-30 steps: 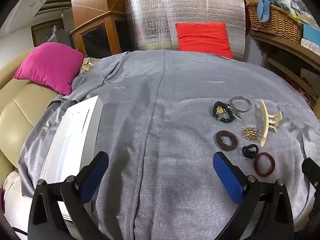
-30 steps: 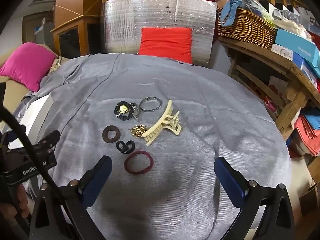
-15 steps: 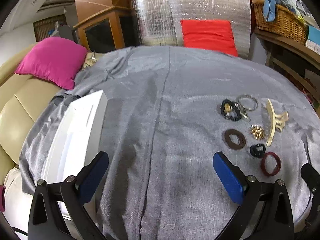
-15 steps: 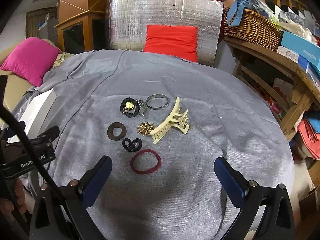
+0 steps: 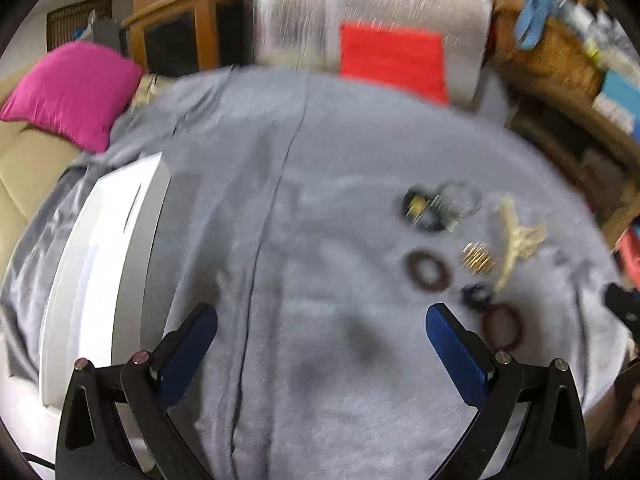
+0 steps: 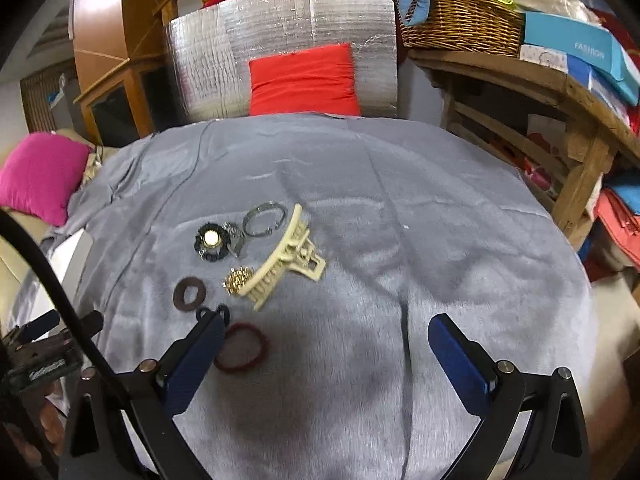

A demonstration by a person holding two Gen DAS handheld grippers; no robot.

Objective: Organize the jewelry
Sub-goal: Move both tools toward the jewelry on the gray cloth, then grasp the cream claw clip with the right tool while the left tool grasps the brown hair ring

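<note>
Item 1: my right gripper (image 6: 322, 354), jaws spread, empty, low over the grey-covered tabletop (image 6: 460, 248) for a first pick. Item 2: maroon hair tie (image 6: 242, 346), nearest. Item 3: cream claw clip (image 6: 286, 256), beyond. Item 4: left gripper (image 5: 320, 346), jaws spread, beside the white box (image 5: 100, 264), presumably the destination.

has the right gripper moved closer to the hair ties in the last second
Yes. The right gripper has come forward and left: its left finger now overlaps the maroon tie, which earlier lay ahead of it on the grey cloth.
</note>
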